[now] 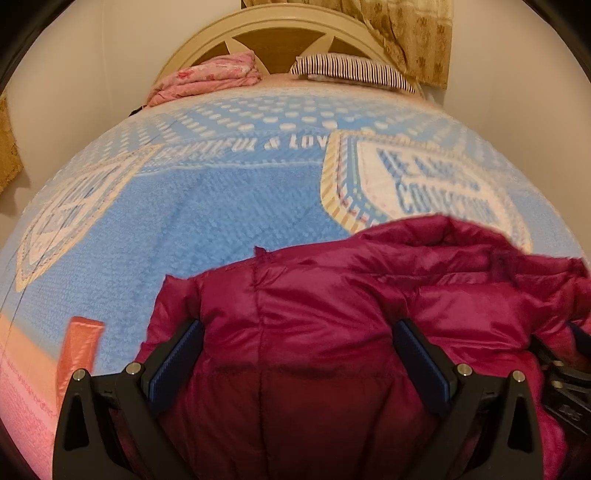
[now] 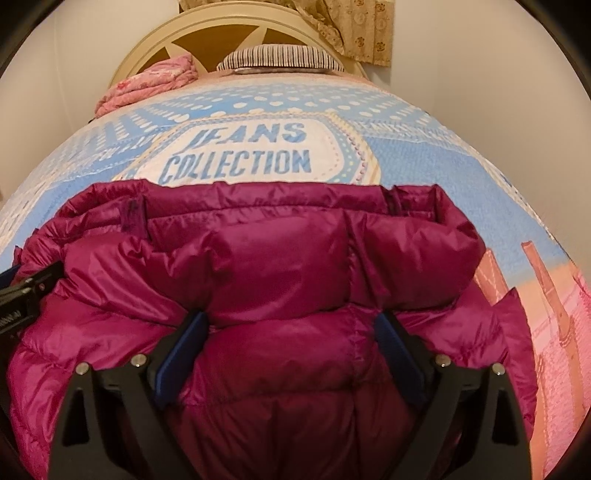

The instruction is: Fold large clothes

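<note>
Magenta puffer jacket (image 1: 332, 314) fills the near part of both wrist views, lying bunched on a blue bedspread (image 1: 221, 206) with its quilted bulk rising between the fingers of each tool.

Left gripper (image 1: 297, 343) stands wide open, its blue-padded fingers (image 1: 177, 354) spread to either side of a thick fold of the jacket. Fabric bulges up between them and touches the inner faces of both pads, yet the jaws are not pinched on it. Right gripper (image 2: 291, 338) is likewise wide open, its fingers (image 2: 181, 350) straddling a padded panel of the jacket, cloth pressing against both pads without being clamped.

In the left view the right tool shows at the near right edge, half buried in fabric; in the right view the left tool shows at the left edge, resting on the jacket.

Beyond the tools, the jacket's far edge is a rolled collar or hood rim (image 2: 266, 199), lying just over the near border of a white patch reading "JEANS COLLECTION" (image 2: 240, 155).

Left of the jacket the bedspread lies bare and flat well out to the bed's edge; far of it, more bare cover runs to a pink folded quilt (image 1: 210, 75) and a striped pillow (image 1: 351, 70) against a cream headboard (image 1: 280, 22).
</note>
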Demonstrator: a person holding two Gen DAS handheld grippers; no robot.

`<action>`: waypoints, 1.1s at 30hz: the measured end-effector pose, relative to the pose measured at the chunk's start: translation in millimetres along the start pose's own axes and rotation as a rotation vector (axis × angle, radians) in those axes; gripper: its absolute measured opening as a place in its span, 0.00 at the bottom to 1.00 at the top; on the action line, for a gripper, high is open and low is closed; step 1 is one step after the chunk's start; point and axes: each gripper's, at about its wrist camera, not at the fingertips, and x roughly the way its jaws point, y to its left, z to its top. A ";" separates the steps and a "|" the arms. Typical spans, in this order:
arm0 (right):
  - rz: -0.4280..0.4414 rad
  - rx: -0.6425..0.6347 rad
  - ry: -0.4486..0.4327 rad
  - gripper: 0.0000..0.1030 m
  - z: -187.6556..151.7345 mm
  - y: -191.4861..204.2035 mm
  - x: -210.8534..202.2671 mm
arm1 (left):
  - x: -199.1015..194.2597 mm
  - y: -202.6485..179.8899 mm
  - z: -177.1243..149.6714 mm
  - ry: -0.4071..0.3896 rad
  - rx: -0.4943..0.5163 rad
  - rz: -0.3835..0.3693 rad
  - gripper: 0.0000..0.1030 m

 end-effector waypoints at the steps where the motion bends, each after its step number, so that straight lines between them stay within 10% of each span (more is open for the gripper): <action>1: 0.001 -0.002 0.003 0.93 0.4 0.3 0.2 | -11.3 -0.2 0.3 -0.022 -0.004 -0.008 0.99; 8: 0.058 -0.005 -0.100 0.93 -5.3 14.1 -64.7 | -91.9 -8.0 -28.8 -0.176 0.047 -0.059 0.99; 13: 0.123 -0.067 -0.120 0.95 -29.1 50.2 -92.7 | -67.3 7.1 -52.2 -0.104 -0.013 -0.021 0.99; 26: 0.047 -0.127 -0.015 1.00 -47.8 61.6 -53.0 | -153.0 80.1 -130.6 -0.103 -0.271 -0.058 0.99; 33: 0.081 -0.099 -0.133 1.00 -86.5 56.9 -126.2 | -170.5 74.4 -166.6 -0.104 -0.357 -0.094 0.99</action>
